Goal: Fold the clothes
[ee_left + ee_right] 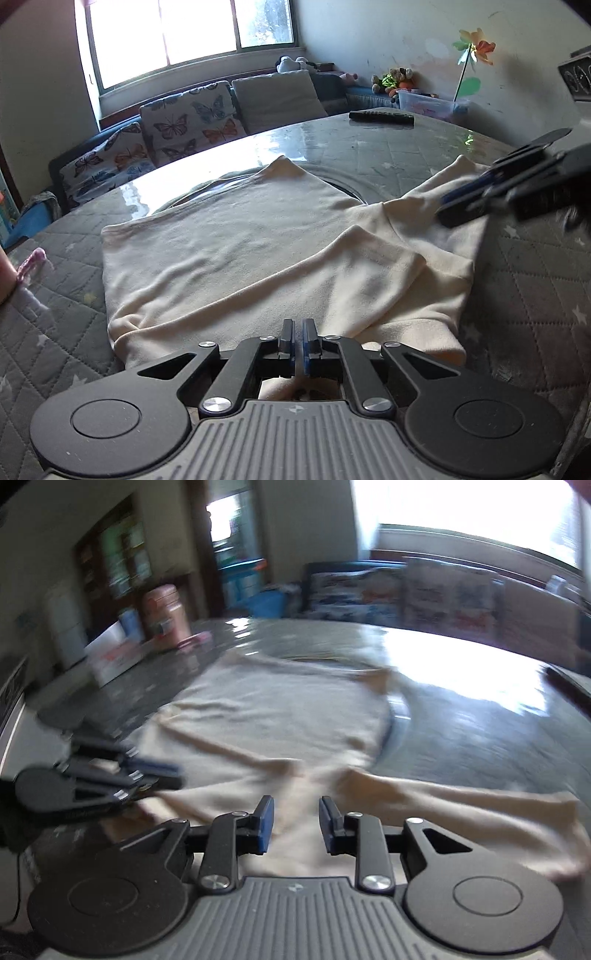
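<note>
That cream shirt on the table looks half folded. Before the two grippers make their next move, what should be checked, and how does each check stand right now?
1. Cream shirt lies on the table, body spread flat: ok.
2. Right side folded tidily: not ok; the sleeve lies rumpled across the body.
3. Left gripper free of cloth: cannot tell; its jaws are shut at the near hem, and whether fabric is pinched is hidden.
4. Right gripper let go: ok; its jaws stand apart with nothing pressed between them.
5. Grippers apart from each other: ok.
6. Remote control clear of the shirt: ok; it sits at the far edge.
</note>
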A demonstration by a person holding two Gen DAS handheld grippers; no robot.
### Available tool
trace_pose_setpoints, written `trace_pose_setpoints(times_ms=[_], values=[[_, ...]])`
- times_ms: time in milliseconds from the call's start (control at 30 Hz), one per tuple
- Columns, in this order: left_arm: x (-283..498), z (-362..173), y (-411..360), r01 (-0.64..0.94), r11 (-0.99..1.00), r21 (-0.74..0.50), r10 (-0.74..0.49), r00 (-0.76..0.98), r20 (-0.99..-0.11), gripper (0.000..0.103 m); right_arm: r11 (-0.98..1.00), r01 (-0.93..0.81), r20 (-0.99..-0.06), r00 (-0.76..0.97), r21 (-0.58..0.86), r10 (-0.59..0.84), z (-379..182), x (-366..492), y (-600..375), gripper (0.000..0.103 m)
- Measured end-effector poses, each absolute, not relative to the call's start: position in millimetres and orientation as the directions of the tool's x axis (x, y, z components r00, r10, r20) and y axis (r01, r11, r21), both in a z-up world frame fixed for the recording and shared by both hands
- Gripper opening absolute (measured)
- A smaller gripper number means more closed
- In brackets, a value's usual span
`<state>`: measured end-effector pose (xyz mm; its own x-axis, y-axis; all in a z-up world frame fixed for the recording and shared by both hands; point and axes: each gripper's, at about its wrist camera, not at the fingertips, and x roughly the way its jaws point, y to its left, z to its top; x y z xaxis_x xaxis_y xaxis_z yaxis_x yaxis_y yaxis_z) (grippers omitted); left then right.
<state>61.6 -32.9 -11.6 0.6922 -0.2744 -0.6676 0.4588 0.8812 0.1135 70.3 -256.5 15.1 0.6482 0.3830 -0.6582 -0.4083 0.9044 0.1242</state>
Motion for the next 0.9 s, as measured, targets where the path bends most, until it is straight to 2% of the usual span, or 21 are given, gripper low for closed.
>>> trace_pose_setpoints(times_ms=[200, 367, 467, 533, 800, 833, 900], values=[[62, -7, -35, 0.456, 0.882, 0.12, -0.271, 0.698, -0.663, 0.008, 0.985, -0.137, -0.657, 0.735, 0.1, 0.169, 6, 73, -330, 0.03], [62, -2, -36, 0.446, 0.886, 0.125, -0.264, 0.708, -0.655, 0.018, 0.997, 0.049, -0.651, 0.759, 0.061, 0.003, -3, 78, -379, 0.036], [61, -1, -36, 0.439, 0.89, 0.126, -0.258, 0.711, -0.654, 0.019, 0.993, 0.101, -0.65, 0.759, 0.061, -0.038, -8, 85, -393, 0.036], [61, 0, -36, 0.434, 0.892, 0.129, -0.253, 0.714, -0.653, 0.025, 0.989, 0.132, -0.652, 0.755, 0.062, -0.06, -13, 88, -403, 0.036], [60, 1, -34, 0.418, 0.899, 0.133, -0.237, 0.718, -0.654, 0.033, 0.984, 0.152, -0.662, 0.747, 0.094, -0.052, -27, 97, -406, 0.035], [60, 1, -34, 0.417, 0.899, 0.132, -0.236, 0.719, -0.654, 0.033, 0.983, 0.157, -0.66, 0.749, 0.095, -0.056, -27, 97, -406, 0.032], [59, 1, -33, 0.413, 0.901, 0.131, -0.235, 0.72, -0.653, 0.034, 0.98, 0.172, -0.659, 0.749, 0.096, -0.067, -27, 97, -407, 0.017]])
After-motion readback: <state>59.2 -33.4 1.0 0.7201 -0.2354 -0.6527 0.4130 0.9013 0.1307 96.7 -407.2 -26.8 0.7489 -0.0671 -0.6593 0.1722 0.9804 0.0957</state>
